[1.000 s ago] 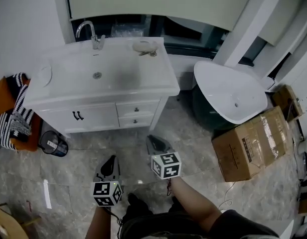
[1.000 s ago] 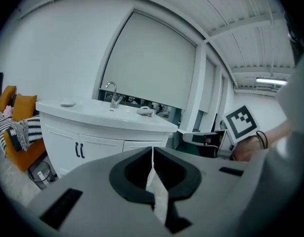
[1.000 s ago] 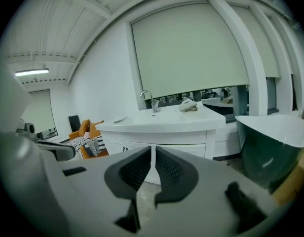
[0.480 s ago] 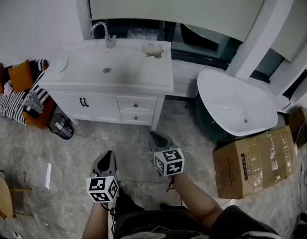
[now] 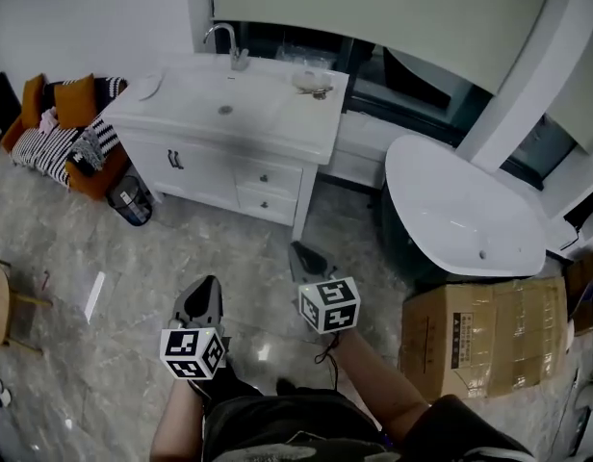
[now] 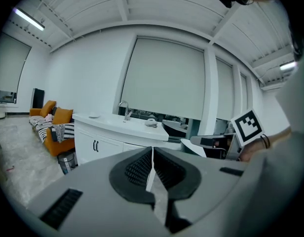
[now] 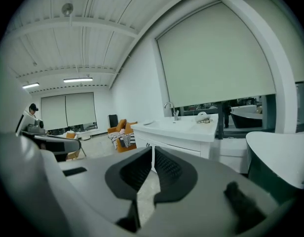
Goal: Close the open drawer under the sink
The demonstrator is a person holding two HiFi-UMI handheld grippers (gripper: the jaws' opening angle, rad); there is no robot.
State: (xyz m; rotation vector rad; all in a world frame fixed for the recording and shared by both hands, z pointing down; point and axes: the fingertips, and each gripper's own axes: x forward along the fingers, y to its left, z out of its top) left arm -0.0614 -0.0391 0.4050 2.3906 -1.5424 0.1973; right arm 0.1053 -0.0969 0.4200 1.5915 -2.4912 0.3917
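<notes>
Marble floor (image 5: 133,258) underfoot; vanity (image 5: 229,123) upper left, drawers (image 5: 269,177) flush. My left hand-held gripper (image 5: 204,301) and right hand-held gripper (image 5: 304,261) pinch together, empty. Orange sofa (image 5: 92,173) cut off left.

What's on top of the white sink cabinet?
On the sink counter I see a curved faucet at the back, a small white dish at the left end and a pale dish at the right. What lies in that dish is too small to tell.
</notes>
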